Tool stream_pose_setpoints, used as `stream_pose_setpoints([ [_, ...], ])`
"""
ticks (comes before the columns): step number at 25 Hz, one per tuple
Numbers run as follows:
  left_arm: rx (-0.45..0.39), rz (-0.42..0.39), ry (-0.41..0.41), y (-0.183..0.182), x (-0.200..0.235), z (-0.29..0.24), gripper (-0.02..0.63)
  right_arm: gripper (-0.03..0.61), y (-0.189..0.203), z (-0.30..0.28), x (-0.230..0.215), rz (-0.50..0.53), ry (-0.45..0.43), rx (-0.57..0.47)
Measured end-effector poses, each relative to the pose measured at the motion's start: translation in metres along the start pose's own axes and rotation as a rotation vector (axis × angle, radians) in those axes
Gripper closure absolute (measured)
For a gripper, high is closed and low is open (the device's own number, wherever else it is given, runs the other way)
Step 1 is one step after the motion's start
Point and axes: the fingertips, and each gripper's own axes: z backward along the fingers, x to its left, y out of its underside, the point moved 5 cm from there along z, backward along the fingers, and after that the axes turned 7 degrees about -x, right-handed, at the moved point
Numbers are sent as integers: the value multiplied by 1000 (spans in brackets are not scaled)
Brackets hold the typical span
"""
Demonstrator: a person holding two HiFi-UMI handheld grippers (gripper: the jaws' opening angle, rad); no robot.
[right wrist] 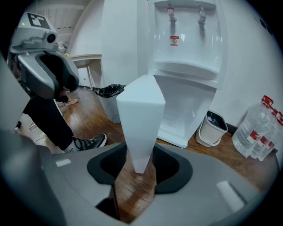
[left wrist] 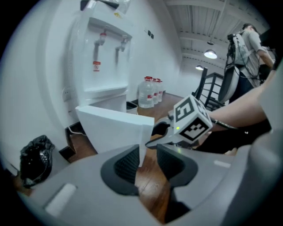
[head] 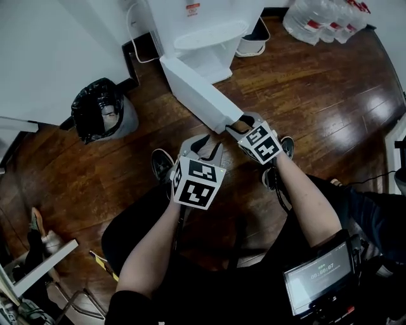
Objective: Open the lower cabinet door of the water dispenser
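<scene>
Head view: bagged bin stands near cabinet door.

The water dispenser and its cabinet door are white. The floor beneath it is glossy brown wood. Left of it, the bin bag is black. My left gripper and right gripper carry cubes patterned in black-and-white squares.

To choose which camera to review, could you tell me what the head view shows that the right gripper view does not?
Only the head view: the right gripper's marker cube and a lit screen at bottom right. Only the right gripper view: the water dispenser's two taps, and its jaws closed on the cabinet door's edge. Both: that door, the black-bagged bin, the water bottles and the left gripper.
</scene>
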Motion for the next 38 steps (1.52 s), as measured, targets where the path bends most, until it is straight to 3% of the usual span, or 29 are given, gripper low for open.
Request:
stream_pose_setpoints([
  [3,13,78,-12,7,11,1,469,404,0,-3,17,33,-64,-1],
  [10,-6,90,-91,6,36,14,469,431,-16,-7,63,83,-186,-11],
  [19,-107,335,-256,11,86,51,469,477,-36,-28,111,129,-281,-26],
  [28,-182,473,-377,21,131,90,469,495,-67,-60,160,172,-340,-48],
  [33,-206,490,-458,25,156,109,469,497,-87,-76,178,201,-345,-56],
  [38,-176,472,-505,36,173,111,469,499,-102,-92,192,205,-352,-67],
])
